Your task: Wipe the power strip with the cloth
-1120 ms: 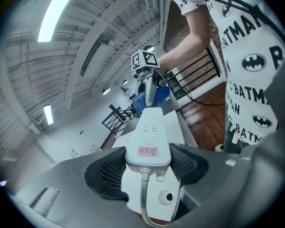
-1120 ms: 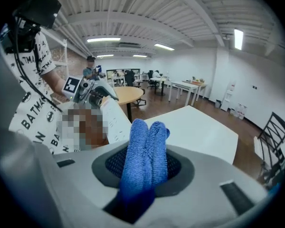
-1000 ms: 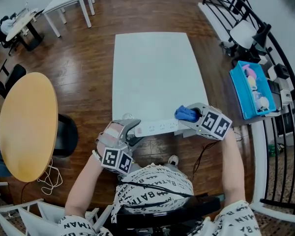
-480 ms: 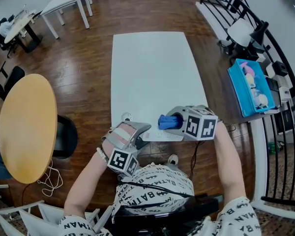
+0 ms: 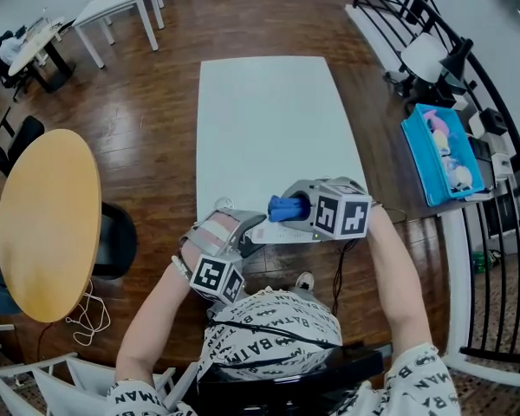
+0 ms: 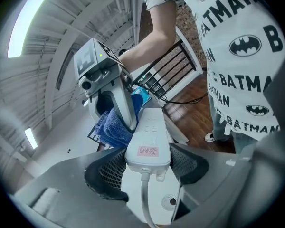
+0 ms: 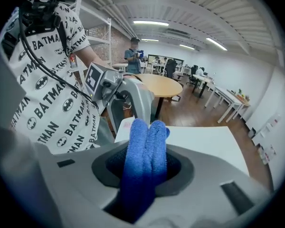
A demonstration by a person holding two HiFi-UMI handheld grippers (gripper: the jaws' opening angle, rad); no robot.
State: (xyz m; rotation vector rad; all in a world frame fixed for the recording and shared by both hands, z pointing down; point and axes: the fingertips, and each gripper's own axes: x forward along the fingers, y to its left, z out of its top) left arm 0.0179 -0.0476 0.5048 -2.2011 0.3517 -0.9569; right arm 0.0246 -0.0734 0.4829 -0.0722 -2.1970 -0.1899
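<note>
- The power strip [image 6: 149,132] sits at the near edge of the white desk [image 5: 269,120], roughly in the middle of that edge, right in front of the person.
- Its cord end is clamped between the jaws of the left hand-held gripper [image 6: 147,167]. Both pads press on the strip's sides, and the white cord [image 6: 145,201] runs back out between them. There's a small pink label [image 6: 148,151] on the strip near that end.
- The blue cloth [image 7: 145,160] is bunched up and pinched tight in the right hand-held gripper [image 7: 145,170], with a folded wad poking out past the jaws.
- That wad is touching the strip's top face just beyond where the left hand-held gripper has hold of it, so the two tools are nearly nose to nose.
- The rest of the desk looks bare.
- Off the desk, there's a round wooden table [image 5: 48,224] on the left and a blue bin [image 5: 435,159] on the right by a black railing [image 5: 494,189].
</note>
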